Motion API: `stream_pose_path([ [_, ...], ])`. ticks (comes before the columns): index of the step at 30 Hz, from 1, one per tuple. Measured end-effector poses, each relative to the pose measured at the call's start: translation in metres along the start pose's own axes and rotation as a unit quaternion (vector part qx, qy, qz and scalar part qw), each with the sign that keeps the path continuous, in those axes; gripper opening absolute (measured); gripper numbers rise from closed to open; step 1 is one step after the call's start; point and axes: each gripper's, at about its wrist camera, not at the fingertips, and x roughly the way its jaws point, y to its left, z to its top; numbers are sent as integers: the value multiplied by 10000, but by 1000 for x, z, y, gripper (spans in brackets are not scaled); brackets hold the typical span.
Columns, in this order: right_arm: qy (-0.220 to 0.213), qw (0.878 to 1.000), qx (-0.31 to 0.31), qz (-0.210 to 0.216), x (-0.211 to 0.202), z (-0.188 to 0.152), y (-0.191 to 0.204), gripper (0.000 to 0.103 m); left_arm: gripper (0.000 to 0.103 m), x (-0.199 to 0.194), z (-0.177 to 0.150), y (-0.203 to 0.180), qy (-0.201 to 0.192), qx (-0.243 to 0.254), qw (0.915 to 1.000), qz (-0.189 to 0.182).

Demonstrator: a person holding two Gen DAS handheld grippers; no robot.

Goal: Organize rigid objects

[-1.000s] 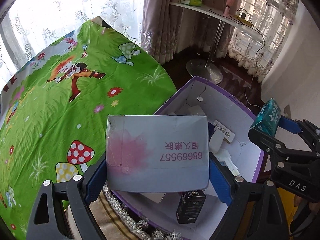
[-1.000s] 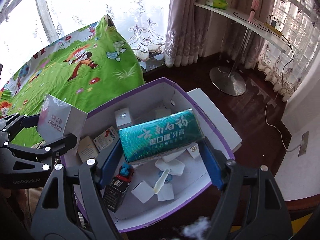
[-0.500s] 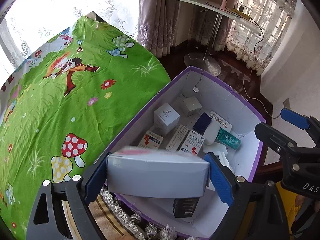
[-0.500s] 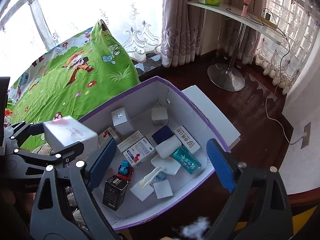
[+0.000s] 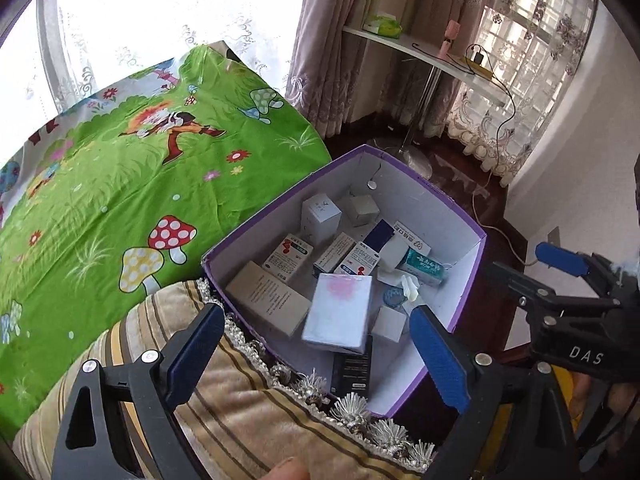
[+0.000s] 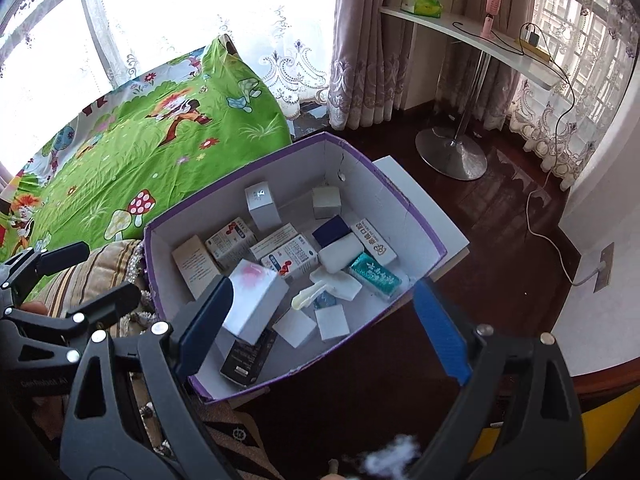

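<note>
Both claws are spread wide and hold nothing. The left claw (image 5: 312, 354) hangs over the near edge of the purple box (image 5: 468, 284), above a striped cushion (image 5: 240, 412) with tassels. A second ago it pinched a grey box with a pink blotch (image 5: 338, 312); now that box lies inside the purple box, near its front wall, tilted on top of a black carton (image 5: 352, 372). The right claw (image 6: 320, 320) hangs by the near corner of the purple box. Its jaws have just been opening, and nothing is between them. The teal toothpaste box (image 6: 374, 276) it carried now lies in the purple box, toward the right wall, beside a white bar (image 6: 341, 258). Farther back in the purple box sit red-and-white medicine boxes (image 6: 290, 262) and small white cubes (image 6: 262, 202). Behind the purple box spreads a green mushroom sheet (image 5: 120, 200) on the bed. So two more things are put away, and both claws look free for the next ones.
</note>
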Motion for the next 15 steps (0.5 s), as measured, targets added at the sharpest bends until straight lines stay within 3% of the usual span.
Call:
stream_pose_path([
  [15, 3, 9999, 45, -127, 1, -5, 3, 93, 95, 7, -9, -4, 130, 100, 9998, -119],
])
